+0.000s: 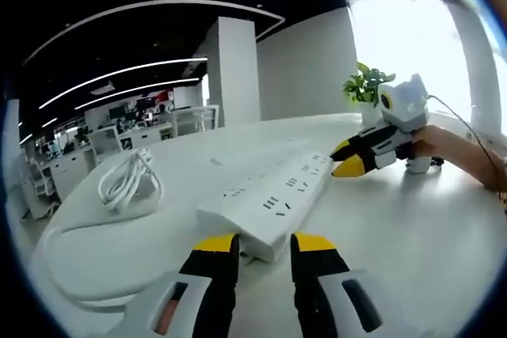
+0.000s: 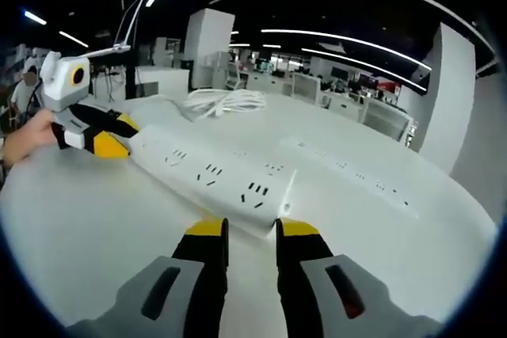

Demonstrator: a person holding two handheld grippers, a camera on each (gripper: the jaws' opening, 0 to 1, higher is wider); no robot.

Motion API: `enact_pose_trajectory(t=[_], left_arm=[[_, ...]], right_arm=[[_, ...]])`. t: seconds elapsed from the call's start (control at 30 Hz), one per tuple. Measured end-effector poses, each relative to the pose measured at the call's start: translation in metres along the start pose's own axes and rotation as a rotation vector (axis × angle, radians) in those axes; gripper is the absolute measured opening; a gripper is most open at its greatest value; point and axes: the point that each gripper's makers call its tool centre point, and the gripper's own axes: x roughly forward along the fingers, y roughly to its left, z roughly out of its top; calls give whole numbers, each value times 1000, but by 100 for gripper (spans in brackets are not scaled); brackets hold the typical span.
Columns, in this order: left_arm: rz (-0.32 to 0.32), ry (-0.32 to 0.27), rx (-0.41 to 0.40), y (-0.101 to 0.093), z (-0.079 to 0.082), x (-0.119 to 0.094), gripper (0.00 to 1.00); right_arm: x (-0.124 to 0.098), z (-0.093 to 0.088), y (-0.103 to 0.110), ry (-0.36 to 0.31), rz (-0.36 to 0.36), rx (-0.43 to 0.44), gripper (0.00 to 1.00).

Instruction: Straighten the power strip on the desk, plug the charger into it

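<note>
On the desk (image 1: 412,227), both slightly parted grippers (left (image 1: 264,244), right (image 2: 251,229)) flank the power strip's (image 1: 273,195) long axis, end to end.

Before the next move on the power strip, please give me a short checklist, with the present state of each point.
1. Left gripper at the near end of the strip: ok.
2. Right gripper at the opposite end: ok.
3. Both grippers open, holding nothing: ok.
4. Strip clamped: not ok, each end lies just beyond the jaw tips.
5. Coiled cable clear of the strip: ok.
6. Charger located: cannot tell.
</note>
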Motion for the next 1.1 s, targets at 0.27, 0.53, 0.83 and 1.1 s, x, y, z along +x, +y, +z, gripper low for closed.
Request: enact_pose_trajectory(t=[0.27,0.53,0.83,1.1], left_arm=[[-21,3,13,1,-2,-4,24],[-17,3,8,2,-3,-7,24],[-20,9,7,3,-5,-11,23],[-14,18,40,3,-6,-13,23]], right_arm=[[0,1,4,7,-21,0,22],[-3,0,6,8,-23,14,20],[-8,0,14,16,-29,2,20],[-12,-2,19,24,-33,-2,20]])
